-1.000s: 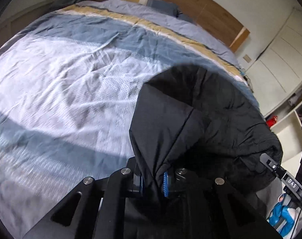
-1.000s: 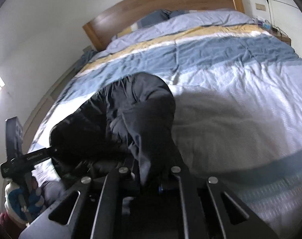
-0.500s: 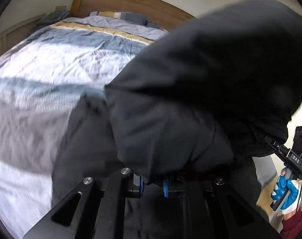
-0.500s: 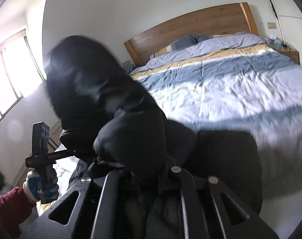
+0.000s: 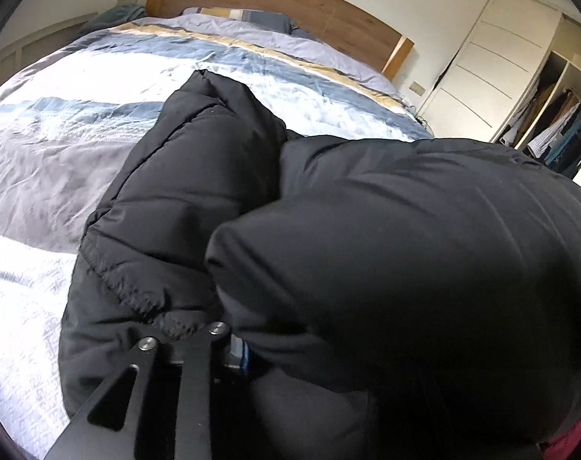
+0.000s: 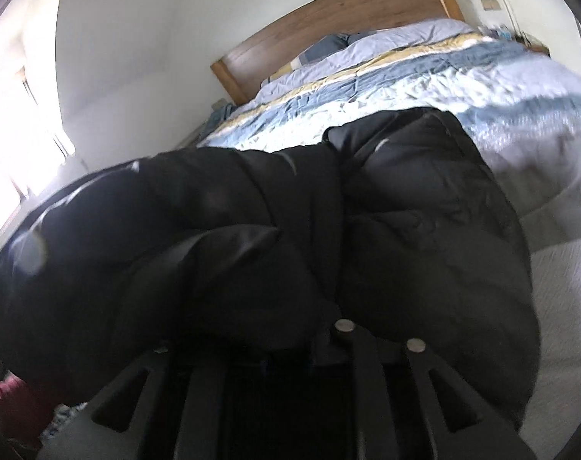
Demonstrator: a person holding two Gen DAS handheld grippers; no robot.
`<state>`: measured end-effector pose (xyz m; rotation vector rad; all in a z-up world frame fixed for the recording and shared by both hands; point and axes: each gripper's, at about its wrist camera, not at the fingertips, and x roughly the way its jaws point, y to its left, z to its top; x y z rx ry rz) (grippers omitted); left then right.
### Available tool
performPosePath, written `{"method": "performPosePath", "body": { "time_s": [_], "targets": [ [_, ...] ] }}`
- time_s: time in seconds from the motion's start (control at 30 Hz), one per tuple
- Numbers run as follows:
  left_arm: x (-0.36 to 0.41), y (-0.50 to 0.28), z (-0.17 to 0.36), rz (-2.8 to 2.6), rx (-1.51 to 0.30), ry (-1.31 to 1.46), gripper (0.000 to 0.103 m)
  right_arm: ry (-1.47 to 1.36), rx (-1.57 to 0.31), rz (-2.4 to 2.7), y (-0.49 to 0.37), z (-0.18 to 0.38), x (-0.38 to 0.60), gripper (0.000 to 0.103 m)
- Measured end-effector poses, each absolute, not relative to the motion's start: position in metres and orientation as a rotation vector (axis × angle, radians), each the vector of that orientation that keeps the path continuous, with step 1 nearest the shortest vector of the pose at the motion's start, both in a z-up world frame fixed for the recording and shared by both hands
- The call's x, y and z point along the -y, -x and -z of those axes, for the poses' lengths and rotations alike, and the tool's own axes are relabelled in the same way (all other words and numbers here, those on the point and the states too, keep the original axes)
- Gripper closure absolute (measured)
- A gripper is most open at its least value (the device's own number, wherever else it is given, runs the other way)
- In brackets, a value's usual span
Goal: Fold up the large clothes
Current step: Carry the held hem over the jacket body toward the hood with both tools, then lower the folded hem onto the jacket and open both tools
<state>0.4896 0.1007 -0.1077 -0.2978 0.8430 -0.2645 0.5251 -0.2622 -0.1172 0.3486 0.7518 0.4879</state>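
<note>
Now the black puffer jacket [image 5: 367, 249] lies doubled on the bed [image 5: 79, 134]; both tools have just been opening, seemingly to release it, though the padding hides their tips.

1. Jacket [image 5: 329, 230]: one, black, padded.
2. Bed [image 5: 99, 122]: one, with striped cover.
3. Headboard [image 5: 290, 4]: one, wooden, far end.
4. Pillows [image 5: 244, 19]: count unclear.
5. Wardrobe [image 5: 493, 57]: one, far right; hanging clothes [image 5: 558, 126] too small to count.

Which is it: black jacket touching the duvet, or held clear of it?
Touching. Left wrist view: the black jacket lies spread on the duvet, with no gap along its edge.
</note>
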Motion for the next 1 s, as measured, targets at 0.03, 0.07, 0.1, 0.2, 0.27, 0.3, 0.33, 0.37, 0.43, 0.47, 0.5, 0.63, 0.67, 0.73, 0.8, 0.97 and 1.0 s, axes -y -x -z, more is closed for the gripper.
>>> {"method": "performPosePath", "body": {
  "time_s": [0.03,0.07,0.1,0.2,0.27,0.3,0.33,0.37,0.43,0.47,0.5,0.63,0.67,0.73,0.8,0.97,1.0],
  "targets": [
    [-0.102,-0.485,0.107,0.259,-0.845,0.297,0.067,-0.332,-0.757,-0.480,-0.522,0.116,0.261,0.079],
    [-0.102,-0.481,0.106,0.252,-0.849,0.295,0.065,-0.306,-0.767,-0.465,-0.520,0.113,0.260,0.073],
    [-0.100,-0.480,0.107,0.240,-0.856,0.294,0.062,-0.284,-0.781,-0.450,-0.517,0.110,0.259,0.064],
    [-0.104,-0.465,0.100,0.203,-0.861,0.277,0.051,-0.216,-0.831,-0.425,-0.508,0.107,0.255,0.055],
    [-0.111,-0.454,0.095,0.183,-0.870,0.268,0.044,-0.170,-0.848,-0.403,-0.498,0.102,0.257,0.055],
    [-0.114,-0.450,0.092,0.176,-0.873,0.264,0.040,-0.158,-0.852,-0.393,-0.492,0.096,0.260,0.055],
    [-0.117,-0.441,0.088,0.162,-0.876,0.254,0.038,-0.153,-0.853,-0.387,-0.489,0.094,0.264,0.055],
    [-0.121,-0.433,0.086,0.152,-0.878,0.252,0.037,-0.147,-0.853,-0.382,-0.484,0.087,0.267,0.055],
    [-0.132,-0.420,0.072,0.134,-0.870,0.252,0.037,-0.126,-0.838,-0.384,-0.472,0.070,0.272,0.055],
    [-0.136,-0.415,0.064,0.127,-0.859,0.250,0.037,-0.116,-0.831,-0.385,-0.471,0.062,0.273,0.055],
    [-0.141,-0.411,0.052,0.120,-0.841,0.245,0.035,-0.103,-0.818,-0.389,-0.469,0.052,0.273,0.055],
    [-0.151,-0.419,0.017,0.120,-0.792,0.262,0.029,-0.067,-0.759,-0.407,-0.480,0.012,0.262,0.055],
    [-0.149,-0.425,0.010,0.123,-0.784,0.265,0.029,-0.065,-0.745,-0.411,-0.484,0.004,0.257,0.055],
    [-0.136,-0.446,-0.002,0.133,-0.769,0.258,0.029,-0.064,-0.722,-0.426,-0.503,-0.012,0.239,0.055],
    [-0.117,-0.472,-0.007,0.152,-0.771,0.256,0.029,-0.060,-0.713,-0.447,-0.522,-0.022,0.219,0.055],
    [-0.079,-0.519,-0.003,0.192,-0.798,0.234,0.029,-0.039,-0.748,-0.495,-0.571,-0.013,0.171,0.055],
    [-0.070,-0.528,0.003,0.201,-0.815,0.230,0.029,-0.030,-0.759,-0.493,-0.576,-0.008,0.165,0.055]
  ]
}}
